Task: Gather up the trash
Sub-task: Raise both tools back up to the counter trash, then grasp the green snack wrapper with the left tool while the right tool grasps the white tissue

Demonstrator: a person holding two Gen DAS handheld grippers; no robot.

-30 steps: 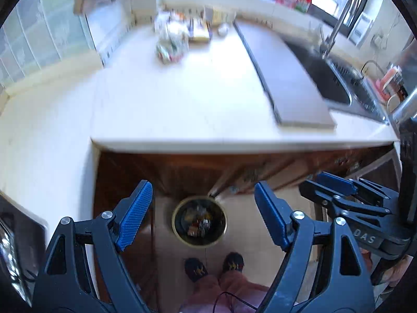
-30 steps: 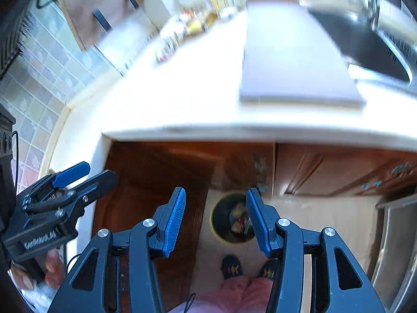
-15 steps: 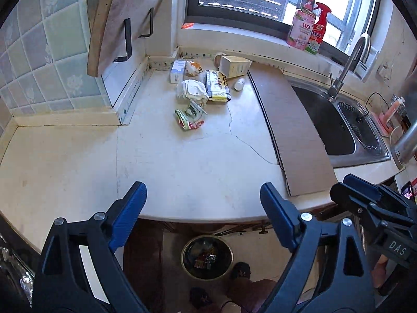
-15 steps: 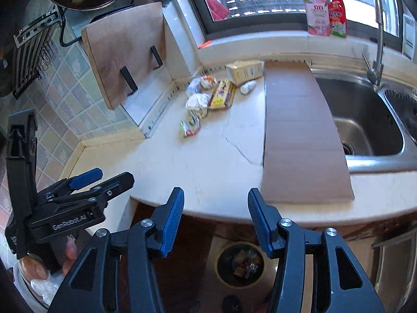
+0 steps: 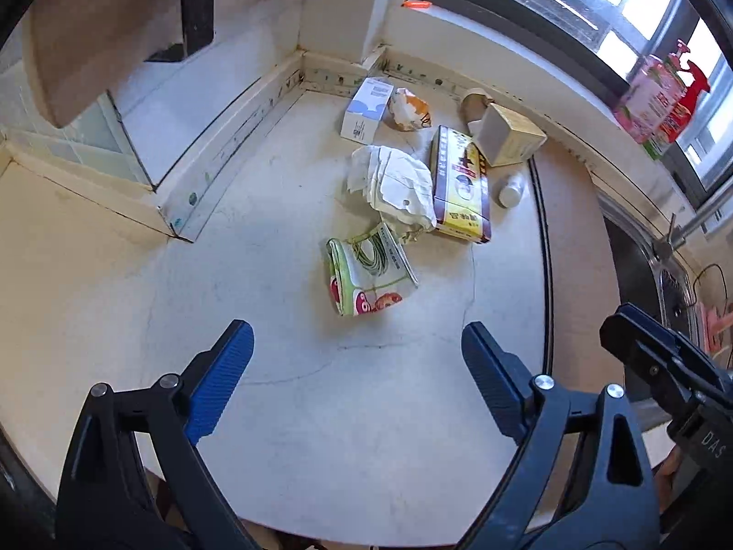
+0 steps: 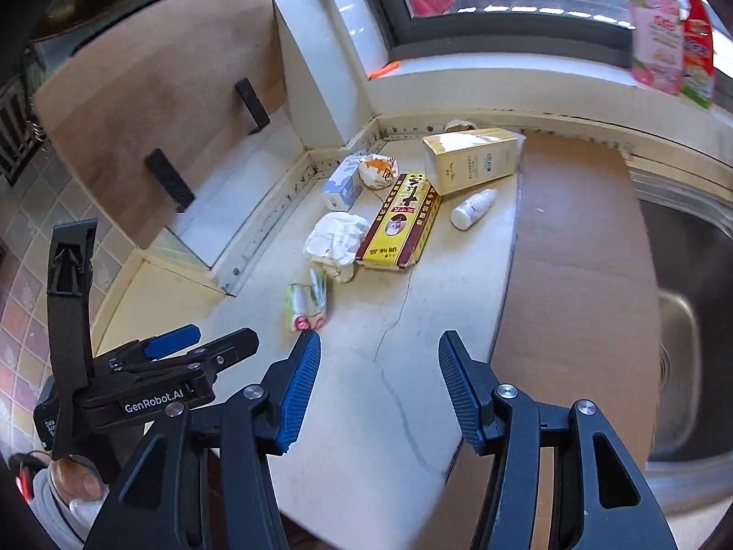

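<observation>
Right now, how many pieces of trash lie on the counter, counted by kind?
Boxes: 3 (blue-white box, long yellow box, cream box)
Crumpled wrappers or paper: 3 ()
Small white bottle: 1
Total: 7

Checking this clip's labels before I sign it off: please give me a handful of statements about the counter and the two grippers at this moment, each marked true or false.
1. The left gripper holds the green snack wrapper. False: its jaws stand wide open and empty, short of the wrapper.
2. The crumpled white paper lies against the long yellow and maroon box. True.
3. The small white bottle stands upright. False: it lies on its side on the counter.
4. The right gripper holds nothing. True: its jaws are apart over bare counter.
5. A sheet of cardboard lies between the trash and the sink. True.
</observation>
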